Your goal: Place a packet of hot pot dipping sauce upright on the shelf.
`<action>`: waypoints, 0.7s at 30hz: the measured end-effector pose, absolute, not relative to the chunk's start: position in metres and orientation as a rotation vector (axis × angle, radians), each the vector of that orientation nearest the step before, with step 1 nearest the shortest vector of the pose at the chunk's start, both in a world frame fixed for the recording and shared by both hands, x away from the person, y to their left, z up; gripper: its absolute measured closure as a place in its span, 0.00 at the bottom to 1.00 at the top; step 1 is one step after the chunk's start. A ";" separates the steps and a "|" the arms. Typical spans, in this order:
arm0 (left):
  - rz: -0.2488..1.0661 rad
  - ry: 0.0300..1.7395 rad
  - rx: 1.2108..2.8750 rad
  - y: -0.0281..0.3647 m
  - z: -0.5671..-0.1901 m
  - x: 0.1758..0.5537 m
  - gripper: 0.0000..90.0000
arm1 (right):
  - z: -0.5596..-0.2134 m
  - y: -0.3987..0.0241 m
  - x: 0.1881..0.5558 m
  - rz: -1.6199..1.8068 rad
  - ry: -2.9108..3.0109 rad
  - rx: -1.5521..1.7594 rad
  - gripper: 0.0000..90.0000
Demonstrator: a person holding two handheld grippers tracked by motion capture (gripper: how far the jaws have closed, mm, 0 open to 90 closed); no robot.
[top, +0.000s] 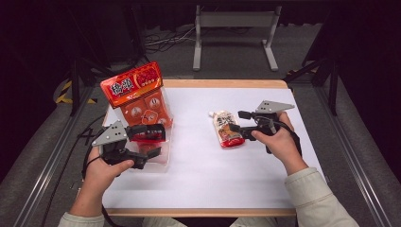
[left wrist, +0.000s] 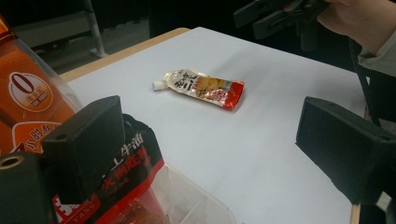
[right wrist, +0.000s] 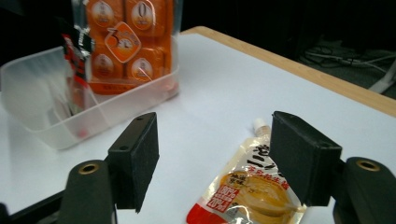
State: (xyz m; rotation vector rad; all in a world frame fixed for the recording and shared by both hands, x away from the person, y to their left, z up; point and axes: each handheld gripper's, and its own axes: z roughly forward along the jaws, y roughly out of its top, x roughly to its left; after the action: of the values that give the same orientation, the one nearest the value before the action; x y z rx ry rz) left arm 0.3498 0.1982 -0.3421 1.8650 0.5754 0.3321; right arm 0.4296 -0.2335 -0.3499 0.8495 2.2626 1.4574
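Rightward first: right gripper [top: 240, 121] spread wide, nothing pinched, one black jaw on each side of the spouted sauce pouch [right wrist: 250, 186] in the right gripper view, pads clear of it. Held level, pointing across the table toward the person's left, right hand [top: 276, 139] wrapped round the handle, grey plate on top, sleeve coming in from the lower right corner. Lying flat on the white table [top: 222, 165], that pouch, white cap toward the far edge, red bottom seam toward the near edge, right of the middle. Bare white surface all round it, widest toward the near edge and toward the middle of the table; wooden rim of the table beyond the cap, well apart. Leftward next: left gripper [top: 150, 140] likewise spread, empty, jaws level and pointing toward the right gripper, hovering over the clear plastic bin [right wrist: 42, 116] at the left edge of the table. Left hand [top: 106, 168] gripping from below and behind, forearm entering from the bottom left. Standing in the bin's far end, a tall orange snack bag [top: 142, 101]; beside the left jaw, a red-and-black packet [left wrist: 123, 179] inside the bin, whether touching the jaw impossible to tell. Between bin and pouch, open table, well apart.
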 end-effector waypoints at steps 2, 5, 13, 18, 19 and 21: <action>0.319 0.581 1.864 0.196 -0.343 0.348 0.10 | -0.352 -0.231 0.438 1.424 2.269 0.873 0.38; 0.306 0.571 1.882 0.193 -0.349 0.350 0.09 | -0.357 -0.230 0.451 1.374 2.281 0.905 0.38; 0.300 0.577 1.879 0.188 -0.355 0.345 0.08 | -0.377 -0.228 0.486 1.270 2.321 1.018 0.36; 0.304 0.583 1.880 0.187 -0.356 0.341 0.08 | -0.385 -0.226 0.501 1.220 2.326 1.049 0.35; 0.307 0.581 1.883 0.187 -0.356 0.340 0.08 | -0.387 -0.225 0.505 1.208 2.332 1.061 0.35; 0.312 0.578 1.891 0.188 -0.358 0.340 0.08 | -0.393 -0.223 0.513 1.175 2.333 1.076 0.36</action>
State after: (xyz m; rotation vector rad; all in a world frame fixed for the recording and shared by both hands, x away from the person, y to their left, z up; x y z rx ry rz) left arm 0.3395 0.1875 -0.3579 1.8906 0.5776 0.3122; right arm 0.5133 -0.2235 -0.3929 1.0765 2.3332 1.1746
